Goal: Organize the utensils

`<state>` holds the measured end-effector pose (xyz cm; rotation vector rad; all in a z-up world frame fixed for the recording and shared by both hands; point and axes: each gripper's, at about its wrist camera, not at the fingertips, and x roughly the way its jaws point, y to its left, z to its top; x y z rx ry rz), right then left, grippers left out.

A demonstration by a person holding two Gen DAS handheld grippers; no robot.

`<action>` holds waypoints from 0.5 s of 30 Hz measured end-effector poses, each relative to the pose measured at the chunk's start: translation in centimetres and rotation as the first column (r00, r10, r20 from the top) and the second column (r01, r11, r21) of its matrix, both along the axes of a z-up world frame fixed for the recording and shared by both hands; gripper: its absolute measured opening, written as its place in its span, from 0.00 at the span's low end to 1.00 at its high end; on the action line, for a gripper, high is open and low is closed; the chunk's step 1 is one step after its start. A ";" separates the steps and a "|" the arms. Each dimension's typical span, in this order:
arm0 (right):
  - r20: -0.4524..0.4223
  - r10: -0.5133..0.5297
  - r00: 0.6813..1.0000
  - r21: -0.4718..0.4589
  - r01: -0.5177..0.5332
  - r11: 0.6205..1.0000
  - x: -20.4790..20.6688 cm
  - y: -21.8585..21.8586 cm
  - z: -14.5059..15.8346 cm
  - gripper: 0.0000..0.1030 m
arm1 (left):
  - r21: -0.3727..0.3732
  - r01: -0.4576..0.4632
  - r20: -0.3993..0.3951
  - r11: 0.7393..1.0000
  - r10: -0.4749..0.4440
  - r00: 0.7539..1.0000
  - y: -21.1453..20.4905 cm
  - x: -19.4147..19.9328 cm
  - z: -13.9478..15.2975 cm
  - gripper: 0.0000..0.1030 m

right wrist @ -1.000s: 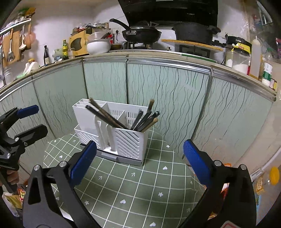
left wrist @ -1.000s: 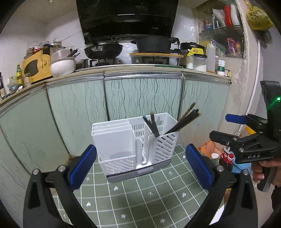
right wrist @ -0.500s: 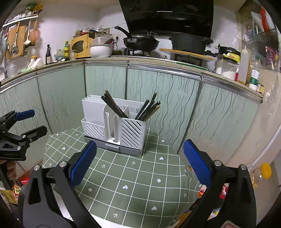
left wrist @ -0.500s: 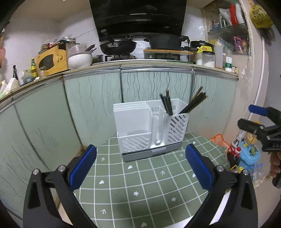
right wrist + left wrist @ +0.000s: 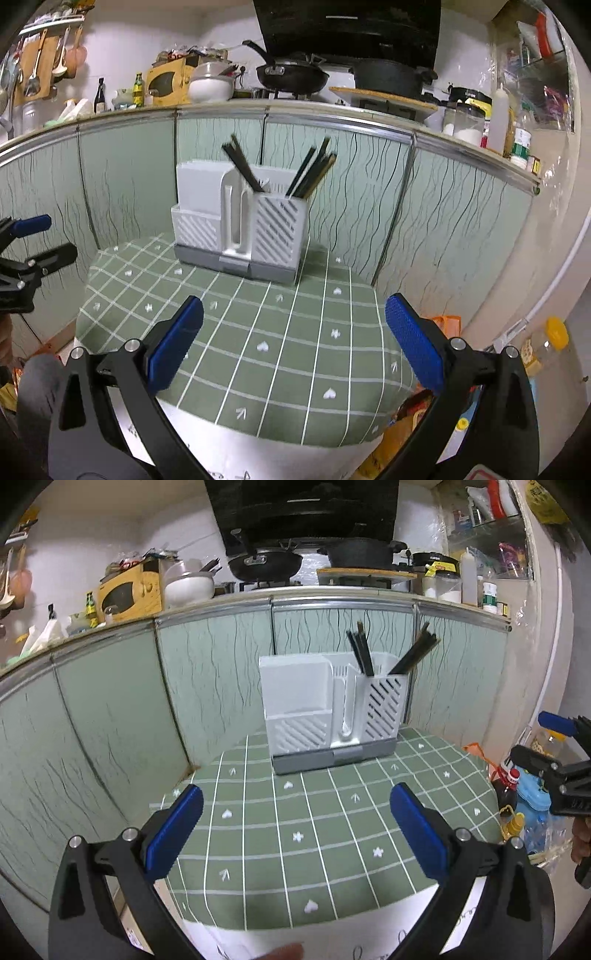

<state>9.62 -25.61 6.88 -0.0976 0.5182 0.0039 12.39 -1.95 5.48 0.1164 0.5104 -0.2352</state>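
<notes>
The left gripper (image 5: 295, 823) hung wide open over the green tablecloth (image 5: 332, 834); ahead stood a white utensil holder (image 5: 332, 709) holding dark chopsticks (image 5: 360, 653).

Cool, even indoor light fills the kitchen, brightest on the white wall (image 5: 147, 44) above the counter, while the range hood (image 5: 303, 509) reads as a near-black slab with a thin streak of reflection. The white utensil caddy (image 5: 240, 218) drops a soft shadow to its right across the green checked tablecloth (image 5: 288, 332). Fisheye distortion bows the metal counter edge (image 5: 258, 598) and cabinet panels, and black vignetting eats the corners. The chopsticks (image 5: 243, 170) smear slightly with motion blur in the right wrist view. Clutter near the frame edges goes soft and stretched.
</notes>
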 end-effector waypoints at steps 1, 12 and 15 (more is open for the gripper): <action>-0.006 -0.002 1.000 0.001 0.002 1.000 -0.2 0.1 -0.5 0.92 | -0.001 -0.002 -0.007 1.000 0.002 1.000 0.0 -0.3 -0.5 0.95; -0.036 -0.034 0.999 0.017 0.034 0.999 -2.0 0.3 -4.6 0.92 | 0.011 -0.020 -0.060 1.000 0.021 0.998 -0.4 -2.2 -4.9 0.95; -0.051 -0.032 0.998 0.031 0.034 0.999 -2.2 0.3 -5.4 0.92 | 0.027 -0.018 -0.076 0.999 0.020 0.997 -0.7 -2.3 -6.0 0.95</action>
